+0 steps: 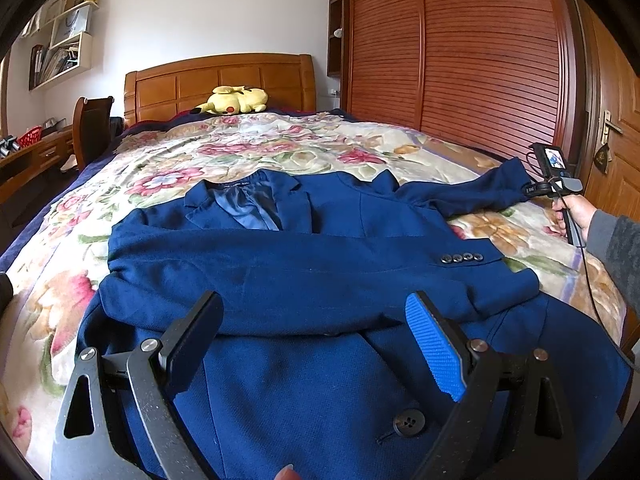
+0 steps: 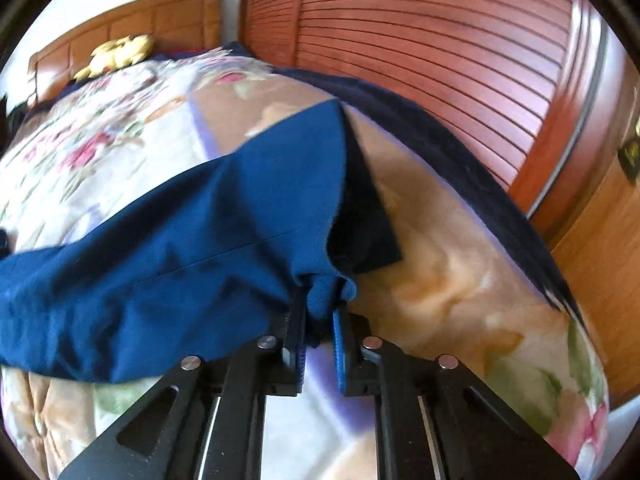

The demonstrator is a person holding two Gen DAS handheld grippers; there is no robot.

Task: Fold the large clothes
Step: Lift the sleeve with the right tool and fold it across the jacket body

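1. Bedroom setting: a bed covered by a floral quilt, with a wooden headboard at the far end and a slatted wooden wardrobe along the right side.
2. At far left, wall shelves hold papers and boxes, and a wooden chair stands beside the bed.
3. A yellow plush toy lies against the headboard.
4. Spread across the near half of the quilt is a blue jacket, collar toward the headboard, one sleeve folded across its front with cuff buttons showing.
5. The left gripper hovers over the jacket's near hem, its fingers wide apart and holding nothing.
6. The other sleeve stretches out to the right.
7. At the right edge, a hand holds the right gripper, whose fingers are clamped on that sleeve's cuff.
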